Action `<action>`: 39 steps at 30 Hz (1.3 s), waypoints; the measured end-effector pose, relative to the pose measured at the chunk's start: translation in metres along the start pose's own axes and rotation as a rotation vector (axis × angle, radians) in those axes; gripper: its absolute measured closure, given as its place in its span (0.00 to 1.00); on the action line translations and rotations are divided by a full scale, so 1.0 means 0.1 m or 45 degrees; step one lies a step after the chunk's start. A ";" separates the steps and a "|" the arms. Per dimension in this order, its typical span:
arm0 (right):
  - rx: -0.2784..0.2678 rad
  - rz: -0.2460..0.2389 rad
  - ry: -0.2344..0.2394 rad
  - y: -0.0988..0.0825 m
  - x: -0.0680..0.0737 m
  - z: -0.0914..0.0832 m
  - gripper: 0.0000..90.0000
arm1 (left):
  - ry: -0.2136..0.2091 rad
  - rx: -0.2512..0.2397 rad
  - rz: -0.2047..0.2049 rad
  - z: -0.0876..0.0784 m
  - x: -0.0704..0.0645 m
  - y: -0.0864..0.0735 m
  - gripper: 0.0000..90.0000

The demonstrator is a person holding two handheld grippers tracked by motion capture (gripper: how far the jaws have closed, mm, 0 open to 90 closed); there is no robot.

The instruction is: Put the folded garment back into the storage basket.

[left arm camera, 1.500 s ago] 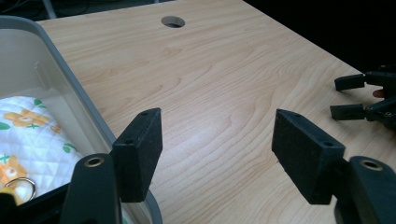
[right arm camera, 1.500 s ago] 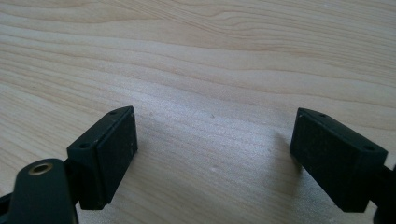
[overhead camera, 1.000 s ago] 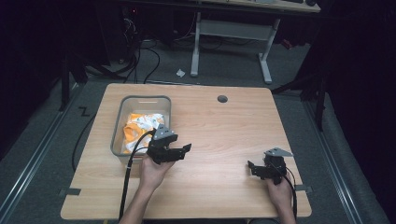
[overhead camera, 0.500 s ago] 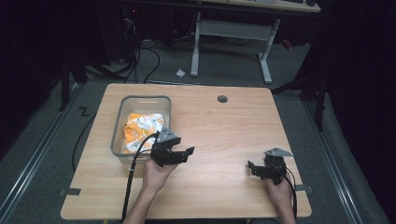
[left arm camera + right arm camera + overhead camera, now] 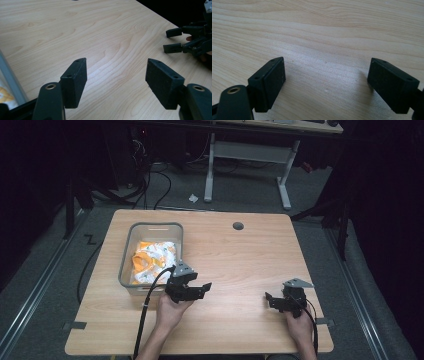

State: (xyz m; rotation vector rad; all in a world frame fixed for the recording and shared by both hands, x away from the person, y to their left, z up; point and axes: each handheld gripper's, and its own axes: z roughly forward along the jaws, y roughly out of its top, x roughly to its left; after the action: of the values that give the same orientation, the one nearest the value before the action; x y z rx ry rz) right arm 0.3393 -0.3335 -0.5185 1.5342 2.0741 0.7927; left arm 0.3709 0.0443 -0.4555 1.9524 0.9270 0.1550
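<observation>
A clear bin with a grey rim (image 5: 155, 225) stands on the left half of the wooden table (image 5: 240, 260). Crumpled orange-and-white material (image 5: 152, 260) lies inside it. My left gripper (image 5: 206, 288) is held just off the bin's near right corner, its jaws open, empty and pointing right. In the left gripper view the left gripper (image 5: 116, 80) frames bare wood, with the bin's wall (image 5: 12, 80) at the lower left. My right gripper (image 5: 270, 300) sits near the table's front right, open and pointing left. In its own view the right gripper (image 5: 327, 80) holds nothing.
A dark round grommet (image 5: 238, 226) sits in the tabletop near the far edge. The other gripper (image 5: 172, 40) appears at the upper right of the left gripper view, by the table's edge. Behind the table are cables and a desk frame (image 5: 282, 180) on the floor.
The left gripper has drifted slightly to the right and toward the person, away from the bin's corner. The right gripper has kept still.
</observation>
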 end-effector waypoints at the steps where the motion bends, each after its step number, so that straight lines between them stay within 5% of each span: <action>1: 0.000 0.000 -0.001 0.00 0.00 0.00 0.16 | 0.004 0.006 0.005 0.01 -0.01 -0.01 0.38; 23: 0.000 0.001 0.000 0.00 0.00 0.00 0.16 | -0.001 0.070 -0.012 0.19 -0.05 -0.18 0.38; 39: 0.000 0.001 0.000 0.00 0.00 0.00 0.16 | 0.059 0.115 -0.009 0.29 -0.09 -0.36 0.38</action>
State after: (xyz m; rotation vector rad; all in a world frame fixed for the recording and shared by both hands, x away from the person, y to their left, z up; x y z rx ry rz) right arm 0.3393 -0.3335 -0.5184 1.5352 2.0739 0.7926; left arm 0.3585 0.0281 -0.4980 2.0362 0.9858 0.1569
